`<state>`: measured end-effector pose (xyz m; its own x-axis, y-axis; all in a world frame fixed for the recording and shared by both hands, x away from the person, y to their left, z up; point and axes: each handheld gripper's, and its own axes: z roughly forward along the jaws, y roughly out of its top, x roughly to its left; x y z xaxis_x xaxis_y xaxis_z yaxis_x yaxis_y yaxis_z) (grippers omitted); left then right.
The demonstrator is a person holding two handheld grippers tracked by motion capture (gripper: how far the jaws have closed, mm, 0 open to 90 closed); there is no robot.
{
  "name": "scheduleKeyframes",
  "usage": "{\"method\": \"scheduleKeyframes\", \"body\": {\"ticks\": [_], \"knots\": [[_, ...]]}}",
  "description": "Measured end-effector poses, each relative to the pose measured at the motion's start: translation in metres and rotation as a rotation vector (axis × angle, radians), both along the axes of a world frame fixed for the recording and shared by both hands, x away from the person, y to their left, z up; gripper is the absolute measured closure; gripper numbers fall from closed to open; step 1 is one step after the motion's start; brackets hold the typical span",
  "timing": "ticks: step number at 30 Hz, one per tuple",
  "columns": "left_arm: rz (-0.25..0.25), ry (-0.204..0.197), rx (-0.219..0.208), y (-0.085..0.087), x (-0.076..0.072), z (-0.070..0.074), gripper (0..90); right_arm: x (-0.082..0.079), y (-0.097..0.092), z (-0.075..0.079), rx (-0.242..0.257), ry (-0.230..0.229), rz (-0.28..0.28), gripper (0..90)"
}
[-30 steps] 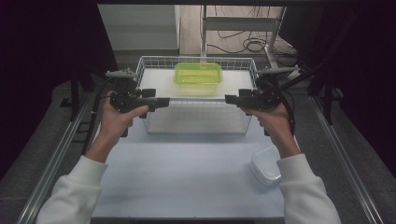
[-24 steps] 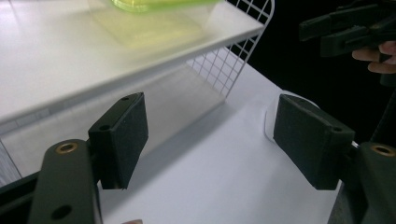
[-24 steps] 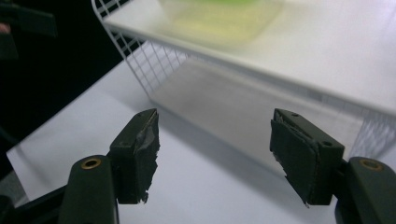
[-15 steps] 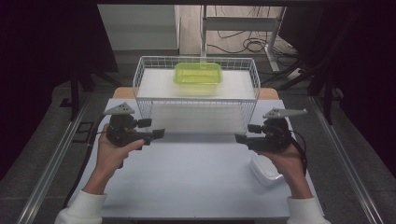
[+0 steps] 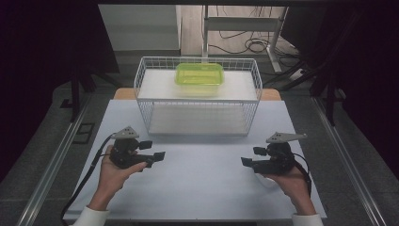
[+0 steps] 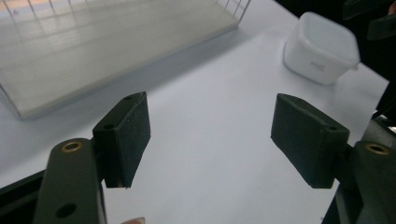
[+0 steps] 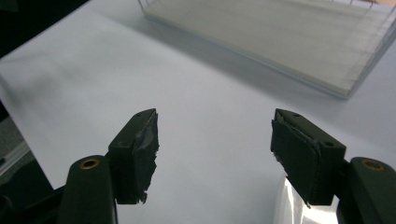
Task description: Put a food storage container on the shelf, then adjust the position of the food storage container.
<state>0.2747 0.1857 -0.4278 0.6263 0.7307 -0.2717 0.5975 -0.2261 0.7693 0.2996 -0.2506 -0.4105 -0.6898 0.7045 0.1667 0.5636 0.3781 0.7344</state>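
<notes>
Hovering over the table (image 5: 202, 183), left gripper (image 5: 157, 157) and right gripper (image 5: 245, 161) — jaws spread (nothing held).

Both grippers have been drawn back from the wire basket (image 5: 197, 96) toward the near bench (image 5: 202, 188) edge. The left gripper (image 5: 157, 156) and right gripper (image 5: 244, 161) are now well apart, jaws apparently still spread.

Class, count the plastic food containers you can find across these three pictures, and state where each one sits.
2. The green container rests on the wire basket's upper shelf. The white container stands on the table beside the right gripper. Others may be hidden.
</notes>
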Motion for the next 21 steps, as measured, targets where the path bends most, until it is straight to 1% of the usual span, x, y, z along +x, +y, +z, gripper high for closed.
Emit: {"method": "scheduleKeyframes", "body": {"ticks": [3, 5, 8, 10, 13, 18, 21], "knots": [[-0.001, 0.008, 0.013, 0.0, 0.0, -0.005, 28.1, 0.003, 0.0, -0.007, -0.006, 0.013, -0.003, 32.1], [0.0, 0.012, 0.009, 0.001, 0.0, -0.007, 28.1, 0.004, 0.0, -0.009, -0.011, 0.021, -0.005, 32.0], [0.005, 0.014, 0.0, 0.004, 0.001, -0.008, 28.3, 0.005, 0.001, -0.01, -0.011, 0.022, -0.011, 32.1], [0.005, 0.013, 0.005, 0.005, 0.001, -0.008, 28.4, 0.006, 0.0, -0.01, -0.009, 0.021, -0.015, 32.1], [0.009, 0.014, 0.001, 0.006, 0.0, -0.009, 28.4, 0.007, -0.003, -0.01, -0.01, 0.017, -0.024, 32.1], [0.011, 0.017, 0.005, 0.006, 0.001, -0.01, 28.3, 0.009, -0.011, -0.009, -0.015, 0.016, -0.062, 32.6], [0.007, 0.024, 0.01, 0.005, 0.002, -0.012, 28.3, 0.012, -0.017, -0.01, -0.028, 0.019, -0.092, 33.4]]}}
